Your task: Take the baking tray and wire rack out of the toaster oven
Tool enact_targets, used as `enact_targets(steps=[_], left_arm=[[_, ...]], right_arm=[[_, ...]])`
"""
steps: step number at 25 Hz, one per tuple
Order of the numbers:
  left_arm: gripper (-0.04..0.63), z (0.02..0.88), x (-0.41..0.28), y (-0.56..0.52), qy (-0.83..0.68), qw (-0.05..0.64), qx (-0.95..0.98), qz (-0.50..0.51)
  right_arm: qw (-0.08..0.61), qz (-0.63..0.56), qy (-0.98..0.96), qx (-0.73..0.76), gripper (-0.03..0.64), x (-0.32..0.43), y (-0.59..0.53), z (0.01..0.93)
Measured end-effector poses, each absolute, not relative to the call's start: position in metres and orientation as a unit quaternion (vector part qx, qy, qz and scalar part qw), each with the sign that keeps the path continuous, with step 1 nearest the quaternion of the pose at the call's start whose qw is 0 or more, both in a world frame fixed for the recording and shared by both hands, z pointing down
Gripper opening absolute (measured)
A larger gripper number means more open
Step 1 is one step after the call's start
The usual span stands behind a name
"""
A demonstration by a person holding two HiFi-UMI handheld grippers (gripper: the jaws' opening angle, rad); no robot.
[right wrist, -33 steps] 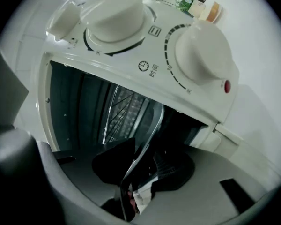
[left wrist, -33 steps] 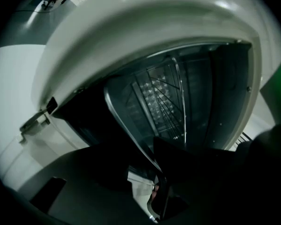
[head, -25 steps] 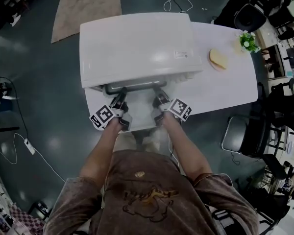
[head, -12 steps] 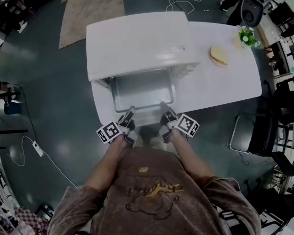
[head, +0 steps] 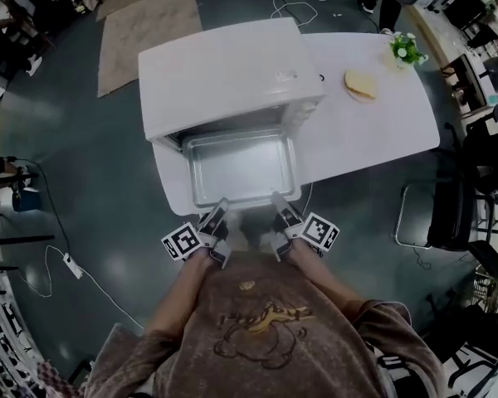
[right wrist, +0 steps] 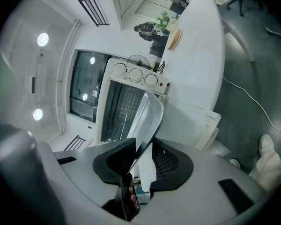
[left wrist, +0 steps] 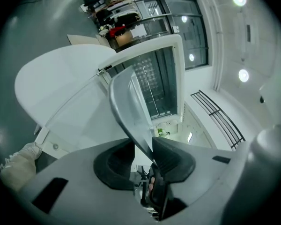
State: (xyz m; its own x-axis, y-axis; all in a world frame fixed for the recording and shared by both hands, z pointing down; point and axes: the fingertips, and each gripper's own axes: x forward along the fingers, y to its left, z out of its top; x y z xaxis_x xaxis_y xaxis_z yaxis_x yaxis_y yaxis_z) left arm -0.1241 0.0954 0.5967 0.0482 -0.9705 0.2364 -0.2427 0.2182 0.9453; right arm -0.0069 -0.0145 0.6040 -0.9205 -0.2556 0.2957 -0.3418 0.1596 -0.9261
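Observation:
The metal baking tray (head: 241,170) sticks most of the way out of the white toaster oven (head: 224,73), its far end still at the oven mouth. My left gripper (head: 217,220) is shut on the tray's near rim at the left, and my right gripper (head: 280,212) is shut on the same rim at the right. In the left gripper view the tray edge (left wrist: 130,108) runs between the pads of the left gripper (left wrist: 147,156). The right gripper view shows the tray (right wrist: 149,117) pinched by the right gripper (right wrist: 140,157). Thin rack bars (left wrist: 152,81) show inside the dark oven cavity.
The oven door (right wrist: 192,116) hangs open below the tray. The oven stands on a white table (head: 373,131) with a piece of bread (head: 360,84) and a small plant (head: 404,50) at its far right. A rug (head: 145,27), cables and chairs surround the table.
The tray has slid out of the oven toward the person, from barely showing to almost fully exposed. Both grippers moved back with it, still holding its near rim.

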Motion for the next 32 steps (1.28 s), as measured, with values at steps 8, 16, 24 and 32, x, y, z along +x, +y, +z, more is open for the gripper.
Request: enact_targets(steps=[8, 16, 24, 32], left_arm=[[0.114, 0.586, -0.099, 0.075, -0.539, 0.529, 0.579, -0.308], [0.113, 0.584, -0.030, 0.019, -0.437, 0.571, 0.647, -0.253], [0.112, 0.576, 0.035, -0.030, -0.368, 0.584, 0.692, -0.211], [0.112, 0.575, 0.063, -0.084, -0.356, 0.583, 0.700, -0.209]], right_arm=[[-0.004, 0.618, -0.739, 0.269, 0.104, 0.043, -0.006, 0.596], [-0.085, 0.602, -0.698, 0.378, 0.104, 0.129, -0.017, 0.589], [-0.157, 0.583, -0.656, 0.452, 0.106, 0.201, -0.029, 0.584], [-0.211, 0.568, -0.643, 0.468, 0.106, 0.230, -0.075, 0.580]])
